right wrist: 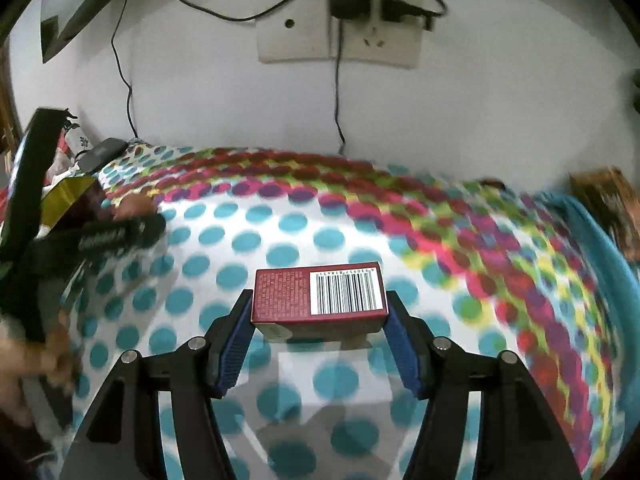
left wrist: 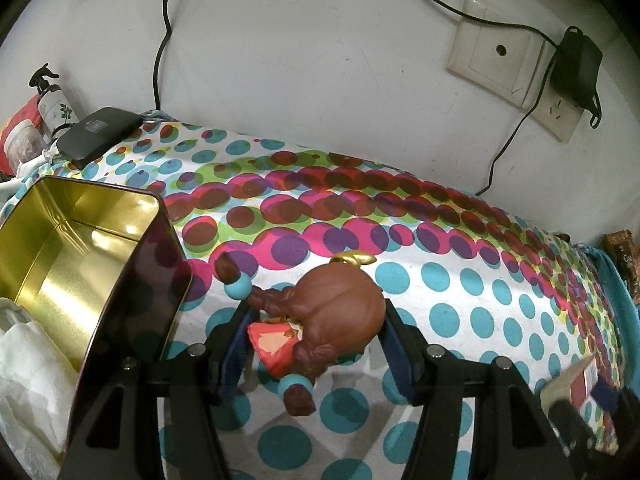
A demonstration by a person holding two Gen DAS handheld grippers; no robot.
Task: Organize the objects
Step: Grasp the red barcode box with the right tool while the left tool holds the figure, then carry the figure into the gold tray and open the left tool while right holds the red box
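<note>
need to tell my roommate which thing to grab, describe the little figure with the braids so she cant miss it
Start at the polka-dot cloth under the white wall, then find the open gold-lined tin on its left. Just right of the tin, between the left gripper fingers, is the figurine. It is the only doll-like thing: a round brown head, two braids with blue beads, and an orange-red outfit.

The left claw (left wrist: 316,320) has its two blue-padded fingers (left wrist: 236,352) closed against the sides of a figurine (left wrist: 320,320). The right claw (right wrist: 320,312) clamps a red box (right wrist: 320,300) between its fingers (right wrist: 232,352), pointing forward and slightly down.
</note>
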